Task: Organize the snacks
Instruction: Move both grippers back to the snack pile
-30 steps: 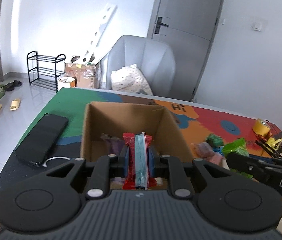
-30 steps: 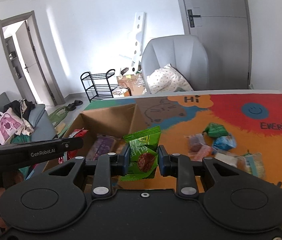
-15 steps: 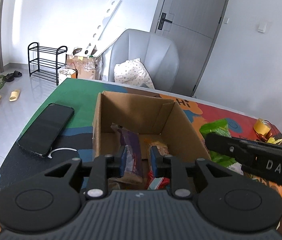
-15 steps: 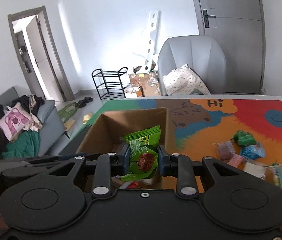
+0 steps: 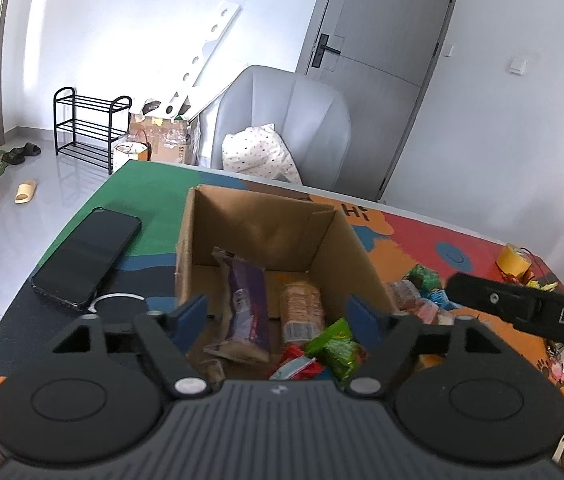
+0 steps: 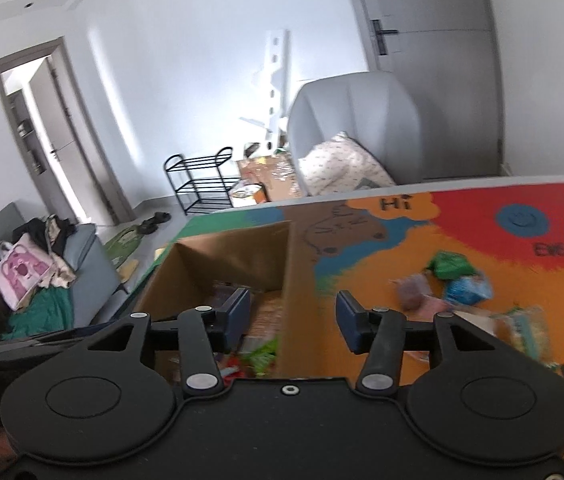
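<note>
We are seeing the left gripper with jaws just opening, now standing wide, nothing between them, hovering over the cardboard box. The right gripper jaws are also just opening, gapped with nothing pinched, straddling the box's right wall. Inside the box we are making out a purple packet, a tan wrapped snack, a green pouch and a red packet, the last partly cut off by the gripper body. More loose snacks are lying on the colourful bench right of the box, blurred in the right wrist view. A phone is lying on the bench left of the box.
</note>
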`<move>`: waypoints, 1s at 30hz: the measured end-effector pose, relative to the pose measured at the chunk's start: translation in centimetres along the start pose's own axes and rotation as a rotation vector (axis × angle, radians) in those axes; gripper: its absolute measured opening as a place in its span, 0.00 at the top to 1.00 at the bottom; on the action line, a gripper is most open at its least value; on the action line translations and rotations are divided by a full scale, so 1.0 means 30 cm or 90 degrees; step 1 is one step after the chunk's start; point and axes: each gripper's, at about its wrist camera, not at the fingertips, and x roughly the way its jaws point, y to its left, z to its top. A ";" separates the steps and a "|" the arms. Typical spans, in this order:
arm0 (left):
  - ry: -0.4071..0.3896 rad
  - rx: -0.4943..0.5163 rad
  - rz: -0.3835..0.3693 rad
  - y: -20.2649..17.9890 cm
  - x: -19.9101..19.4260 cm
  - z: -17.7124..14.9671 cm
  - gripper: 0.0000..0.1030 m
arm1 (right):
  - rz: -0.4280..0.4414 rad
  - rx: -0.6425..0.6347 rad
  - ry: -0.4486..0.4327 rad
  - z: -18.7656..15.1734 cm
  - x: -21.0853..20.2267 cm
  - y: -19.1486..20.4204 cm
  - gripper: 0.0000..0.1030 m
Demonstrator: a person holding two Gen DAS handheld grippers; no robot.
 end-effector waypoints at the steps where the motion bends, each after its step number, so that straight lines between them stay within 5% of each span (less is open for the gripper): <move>1: 0.000 -0.001 -0.001 -0.004 -0.002 0.000 0.19 | -0.007 0.005 0.001 -0.003 -0.005 -0.014 0.52; 19: 0.005 0.043 -0.084 -0.212 0.011 -0.010 0.14 | -0.089 0.063 -0.015 -0.062 -0.121 -0.214 0.46; 30: 0.037 0.100 -0.157 -0.421 0.094 -0.073 0.14 | -0.182 0.109 -0.037 -0.118 -0.246 -0.383 0.27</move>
